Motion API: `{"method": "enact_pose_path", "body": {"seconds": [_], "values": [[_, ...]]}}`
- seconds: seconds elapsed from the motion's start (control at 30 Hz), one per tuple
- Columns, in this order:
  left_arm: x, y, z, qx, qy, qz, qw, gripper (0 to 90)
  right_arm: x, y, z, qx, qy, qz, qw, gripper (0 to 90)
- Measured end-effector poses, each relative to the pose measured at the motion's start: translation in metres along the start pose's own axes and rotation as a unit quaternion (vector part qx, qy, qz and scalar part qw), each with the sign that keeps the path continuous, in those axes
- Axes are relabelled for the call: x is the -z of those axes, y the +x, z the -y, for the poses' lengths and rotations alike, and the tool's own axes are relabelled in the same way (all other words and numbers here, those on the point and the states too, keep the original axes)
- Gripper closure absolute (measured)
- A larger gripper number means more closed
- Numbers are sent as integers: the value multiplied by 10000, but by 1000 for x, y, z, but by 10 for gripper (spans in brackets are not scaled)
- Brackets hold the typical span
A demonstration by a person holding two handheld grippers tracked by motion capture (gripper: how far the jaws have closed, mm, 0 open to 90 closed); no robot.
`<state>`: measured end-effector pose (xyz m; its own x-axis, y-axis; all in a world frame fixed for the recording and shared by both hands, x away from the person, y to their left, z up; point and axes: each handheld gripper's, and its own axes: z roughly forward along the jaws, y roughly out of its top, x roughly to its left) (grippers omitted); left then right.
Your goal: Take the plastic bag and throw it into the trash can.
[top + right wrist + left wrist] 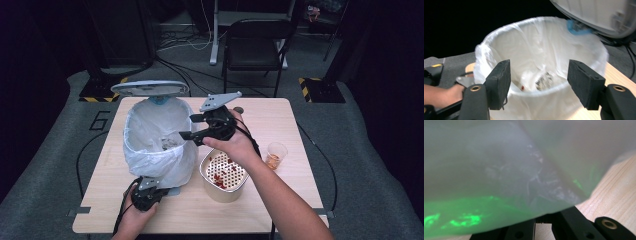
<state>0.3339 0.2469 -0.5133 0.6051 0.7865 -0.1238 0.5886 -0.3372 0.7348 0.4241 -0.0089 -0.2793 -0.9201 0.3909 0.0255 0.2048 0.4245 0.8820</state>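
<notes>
The right tongs (189,126) hang with jaws apart and nothing between them, right at the rim of the white-lined bin (157,142), with its mouth straight ahead between the pads (499,83) in the right gripper view. The left tongs (148,196) sit low at the bin's near foot, closed together against the bag's plastic (whether they pinch it, I cannot tell). Scraps lie at the bottom of the bin; its grey lid (149,88) stands raised behind. Just beside the bin on its right stands a perforated metal pot (223,176) with red bits inside, and farther right a small clear cup (275,154) with orange-red pieces. All rest on a pale wooden counter (280,120) over grey floor, with a dark chair (255,42) and cables beyond
</notes>
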Motion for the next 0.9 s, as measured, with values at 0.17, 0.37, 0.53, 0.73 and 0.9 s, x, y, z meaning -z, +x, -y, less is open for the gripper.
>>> {"method": "enact_pose_path", "body": {"seconds": [0.17, 0.37, 0.53, 0.73, 0.9], "values": [[1, 1, 0, -52, 78, -46, 9999, 900, 17, -10, 16, -94, 12, 250, 9996, 352], [0, 2, 0, -67, -39, 42, 10000, 900, 35, -20, 36, -240, 35, 580, 9980, 353], [0, 0, 0, 42, -22, 69, 10000, 900, 49, -27, 53, -287, 88, 809, 9963, 355], [0, -1, 0, 37, 54, 48, 10000, 900, 71, -33, 73, -446, 107, 1085, 9930, 354], [0, -3, 0, -11, 59, -5, 10000, 900, 86, -38, 87, -478, 80, 1310, 9902, 355]]}}
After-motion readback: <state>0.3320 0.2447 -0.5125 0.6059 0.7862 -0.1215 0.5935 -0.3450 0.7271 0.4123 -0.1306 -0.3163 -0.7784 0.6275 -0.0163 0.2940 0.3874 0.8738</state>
